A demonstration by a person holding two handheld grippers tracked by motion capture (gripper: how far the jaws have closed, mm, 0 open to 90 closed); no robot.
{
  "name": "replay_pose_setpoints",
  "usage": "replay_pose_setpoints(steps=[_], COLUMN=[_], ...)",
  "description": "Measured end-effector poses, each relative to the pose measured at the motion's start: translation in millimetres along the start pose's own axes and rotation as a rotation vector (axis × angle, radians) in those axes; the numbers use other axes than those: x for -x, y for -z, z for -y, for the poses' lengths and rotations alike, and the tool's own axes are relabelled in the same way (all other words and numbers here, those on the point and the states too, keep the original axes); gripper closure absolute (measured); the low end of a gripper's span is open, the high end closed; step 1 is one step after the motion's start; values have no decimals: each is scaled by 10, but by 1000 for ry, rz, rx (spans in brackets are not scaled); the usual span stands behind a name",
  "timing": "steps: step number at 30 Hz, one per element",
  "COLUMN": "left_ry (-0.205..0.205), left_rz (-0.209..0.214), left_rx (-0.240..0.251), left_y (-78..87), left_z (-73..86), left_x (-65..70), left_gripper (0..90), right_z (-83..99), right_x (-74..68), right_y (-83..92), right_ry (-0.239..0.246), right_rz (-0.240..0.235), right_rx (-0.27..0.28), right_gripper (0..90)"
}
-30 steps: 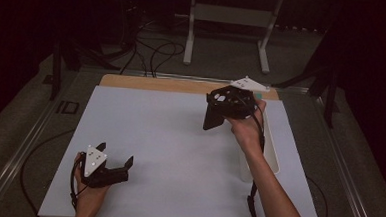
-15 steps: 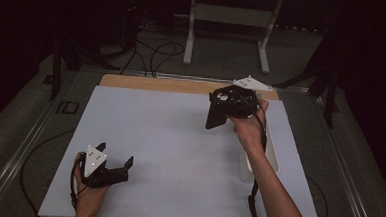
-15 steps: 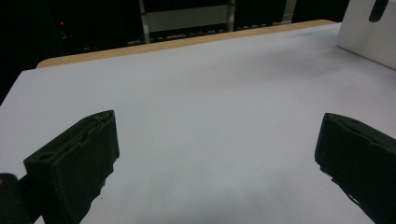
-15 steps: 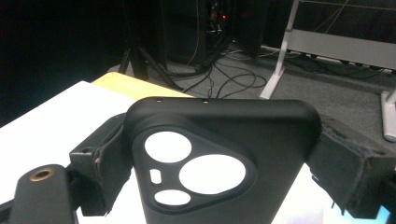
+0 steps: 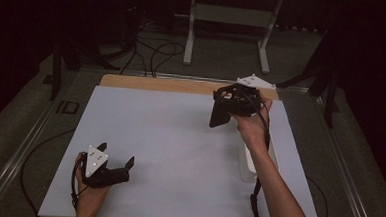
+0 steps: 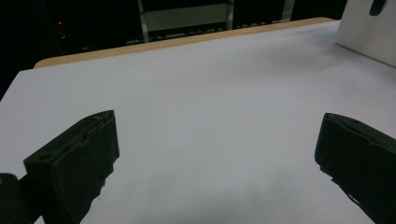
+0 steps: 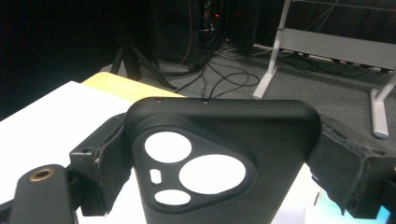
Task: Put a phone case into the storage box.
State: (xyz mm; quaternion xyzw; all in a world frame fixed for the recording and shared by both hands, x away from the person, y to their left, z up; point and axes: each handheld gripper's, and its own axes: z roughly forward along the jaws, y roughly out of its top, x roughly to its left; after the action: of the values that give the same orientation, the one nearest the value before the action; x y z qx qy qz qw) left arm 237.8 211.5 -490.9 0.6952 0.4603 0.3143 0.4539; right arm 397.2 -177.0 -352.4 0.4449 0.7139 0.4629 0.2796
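A black phone case (image 5: 218, 114) with a camera cut-out hangs in the air over the far right part of the white table top (image 5: 179, 143). My right gripper (image 5: 233, 101) is shut on it. In the right gripper view the case (image 7: 275, 140) stands upright between the two jaws of my right gripper (image 7: 219, 149), its back toward the camera. My left gripper (image 5: 116, 153) rests low at the near left of the table, open, with nothing between its fingers. The left gripper view has its jaws (image 6: 217, 123) wide apart over bare white surface.
A pale, translucent tray (image 5: 248, 164) lies on the table under the right forearm. A white panel (image 6: 369, 32) stands at the far right in the left gripper view. Beyond the table's wooden far edge (image 5: 157, 83) are cables and a white metal stand (image 5: 230, 20) on the floor.
My right gripper has drifted slightly farther back and to the right with the case still in it. The left gripper has not moved.
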Motion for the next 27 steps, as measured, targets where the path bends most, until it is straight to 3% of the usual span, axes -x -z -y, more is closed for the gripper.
replay_pose_setpoints(steps=[27], left_ry=[-3], left_rz=[0], left_rx=[2], left_y=[1], left_z=[0], left_x=[4], left_gripper=[2], right_z=[-7], right_x=[307], right_y=[17], right_ry=[-47], right_rz=[80], right_rx=[-2], right_gripper=[132])
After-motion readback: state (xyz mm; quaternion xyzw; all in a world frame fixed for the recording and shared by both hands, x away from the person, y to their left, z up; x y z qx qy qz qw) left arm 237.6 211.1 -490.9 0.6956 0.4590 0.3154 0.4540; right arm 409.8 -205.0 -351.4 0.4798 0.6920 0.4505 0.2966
